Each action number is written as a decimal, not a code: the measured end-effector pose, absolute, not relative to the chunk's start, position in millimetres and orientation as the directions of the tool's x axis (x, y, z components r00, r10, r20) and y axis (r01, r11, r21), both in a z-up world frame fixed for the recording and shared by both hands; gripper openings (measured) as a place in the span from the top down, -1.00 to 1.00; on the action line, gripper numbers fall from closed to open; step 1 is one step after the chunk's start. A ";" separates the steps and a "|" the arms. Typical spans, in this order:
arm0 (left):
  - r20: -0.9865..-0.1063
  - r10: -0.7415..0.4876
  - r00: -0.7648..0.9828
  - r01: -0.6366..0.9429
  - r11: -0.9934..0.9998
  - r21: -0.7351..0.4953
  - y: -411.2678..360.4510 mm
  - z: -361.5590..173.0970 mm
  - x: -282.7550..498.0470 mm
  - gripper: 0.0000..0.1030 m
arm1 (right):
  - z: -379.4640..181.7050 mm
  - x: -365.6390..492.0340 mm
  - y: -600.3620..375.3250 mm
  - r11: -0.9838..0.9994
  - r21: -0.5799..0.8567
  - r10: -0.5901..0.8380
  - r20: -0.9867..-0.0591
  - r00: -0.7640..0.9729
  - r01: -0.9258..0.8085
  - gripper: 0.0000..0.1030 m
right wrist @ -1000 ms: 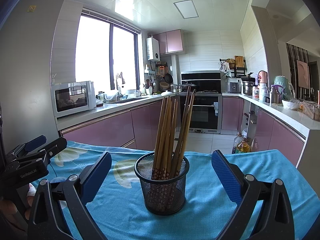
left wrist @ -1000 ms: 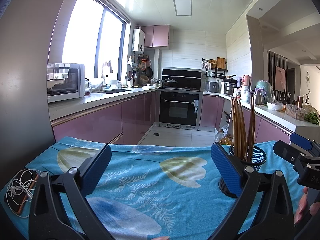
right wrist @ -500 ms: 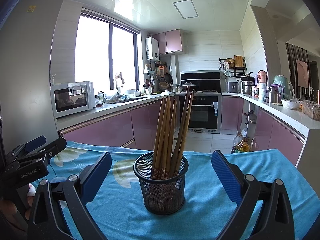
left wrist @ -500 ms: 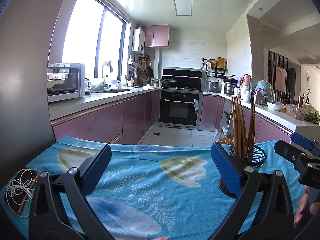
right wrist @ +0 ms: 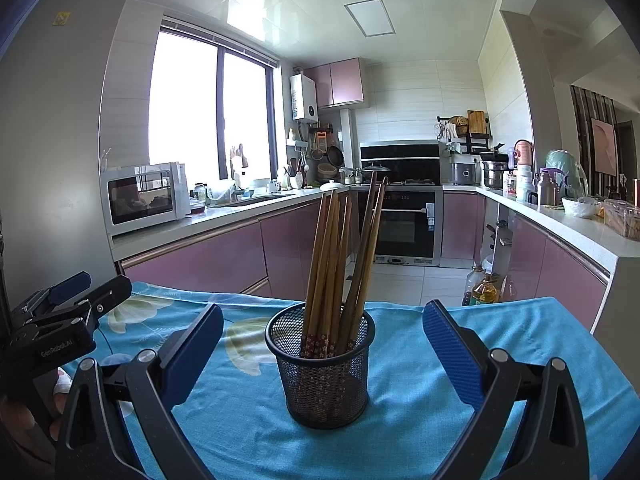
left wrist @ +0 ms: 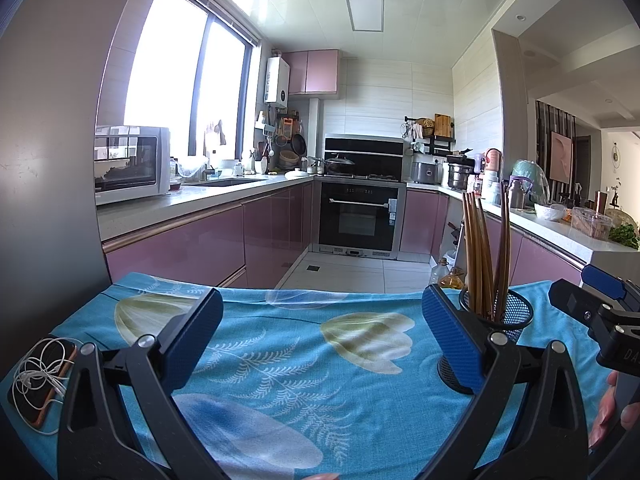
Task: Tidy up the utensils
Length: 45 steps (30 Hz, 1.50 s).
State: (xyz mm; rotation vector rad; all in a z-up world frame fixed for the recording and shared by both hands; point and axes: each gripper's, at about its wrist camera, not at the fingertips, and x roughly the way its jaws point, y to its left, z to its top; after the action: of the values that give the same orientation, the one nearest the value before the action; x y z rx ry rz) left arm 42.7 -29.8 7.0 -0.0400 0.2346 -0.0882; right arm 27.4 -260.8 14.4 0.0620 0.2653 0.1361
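Observation:
A black mesh cup (right wrist: 322, 372) stands upright on the blue flowered tablecloth (right wrist: 472, 436) with several wooden chopsticks (right wrist: 334, 268) leaning in it. My right gripper (right wrist: 322, 344) is open, its blue pads wide on either side of the cup without touching it. In the left wrist view the same cup (left wrist: 498, 322) with its chopsticks (left wrist: 482, 256) sits at the right, partly behind my right-hand finger. My left gripper (left wrist: 322, 340) is open over bare cloth, holding nothing. The other gripper shows at each view's edge.
A phone with white earphones (left wrist: 38, 380) lies at the cloth's left edge. Beyond the table's far edge the kitchen floor drops away, with purple cabinets, an oven (left wrist: 358, 218) and oil bottles (right wrist: 482, 288). A fridge wall (left wrist: 44, 160) stands close on the left.
The mesh cup looks slightly nearer and more centred between the right gripper's pads. The left gripper has stayed nearly still.

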 end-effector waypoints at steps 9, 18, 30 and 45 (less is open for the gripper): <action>-0.229 -0.091 0.969 0.082 0.995 -0.048 -29.6 6.2 43.8 -0.89 | 13.8 27.3 -262.0 0.989 0.078 0.140 -0.258 0.956 -0.124 -0.87; -0.230 -0.092 0.969 0.083 0.995 -0.048 -30.0 6.3 43.5 -0.89 | 13.8 27.3 -262.1 0.989 0.080 0.142 -0.258 0.956 -0.125 -0.87; -0.229 -0.089 0.969 0.081 0.996 -0.043 -29.3 5.2 44.8 -0.89 | 11.6 27.2 -262.3 0.989 0.080 0.139 -0.261 0.955 -0.122 -0.87; -0.224 -0.092 0.970 0.088 0.996 -0.030 -30.4 2.4 44.5 -0.89 | 9.7 27.3 -261.4 0.989 0.084 0.141 -0.264 0.954 -0.123 -0.87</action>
State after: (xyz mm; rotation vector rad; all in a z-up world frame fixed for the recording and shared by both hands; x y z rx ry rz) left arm 44.5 -30.4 2.4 -0.0201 0.2277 -0.0908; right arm 27.3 -261.4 9.7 0.0672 0.2727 0.1345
